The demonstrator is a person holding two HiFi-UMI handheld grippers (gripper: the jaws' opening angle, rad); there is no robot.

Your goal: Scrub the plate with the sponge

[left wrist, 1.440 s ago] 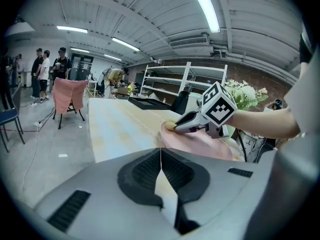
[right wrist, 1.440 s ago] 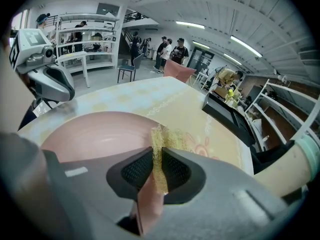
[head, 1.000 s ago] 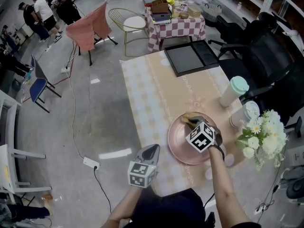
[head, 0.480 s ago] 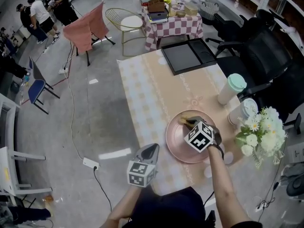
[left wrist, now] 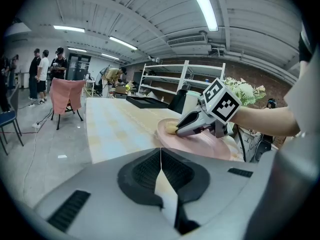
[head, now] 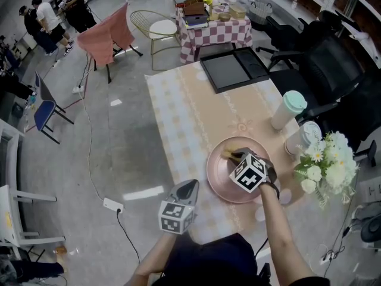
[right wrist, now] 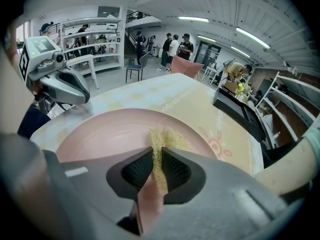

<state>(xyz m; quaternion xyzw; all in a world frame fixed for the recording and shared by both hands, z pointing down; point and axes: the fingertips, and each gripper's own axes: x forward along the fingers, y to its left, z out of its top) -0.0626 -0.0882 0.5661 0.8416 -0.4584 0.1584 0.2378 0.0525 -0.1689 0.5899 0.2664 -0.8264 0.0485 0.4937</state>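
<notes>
People: a small group (head: 56, 8) stands at the far left of the room, well away from the table.
Chair: draped in pink cloth (head: 110, 33), on the floor beyond the table's left side.
Left gripper: (head: 189, 186) held by the table's near left edge, beside the plate and apart from it. Its own view shows the jaws pressed flat together (left wrist: 160, 154) with nothing between them.
Table: long, under a pale checked cloth (head: 184, 112); a black tray (head: 233, 70) sits at its far end.
Plate: pink and round (head: 216, 180), flat on the near right part of the table.
Sponge: yellow (head: 228, 154), lying on the far part of the plate. In the right gripper view it sticks out ahead of the jaws onto the pink surface (right wrist: 169, 139).
Right gripper: (head: 236, 155) low over the plate, its jaws nearly closed and pinching the sponge's thin edge (right wrist: 156, 158).
Cups: one with a green lid (head: 289, 109) and a second (head: 302, 138) stand right of the plate.
Flowers: a white bunch (head: 324, 165) at the table's right edge, near the plate.
</notes>
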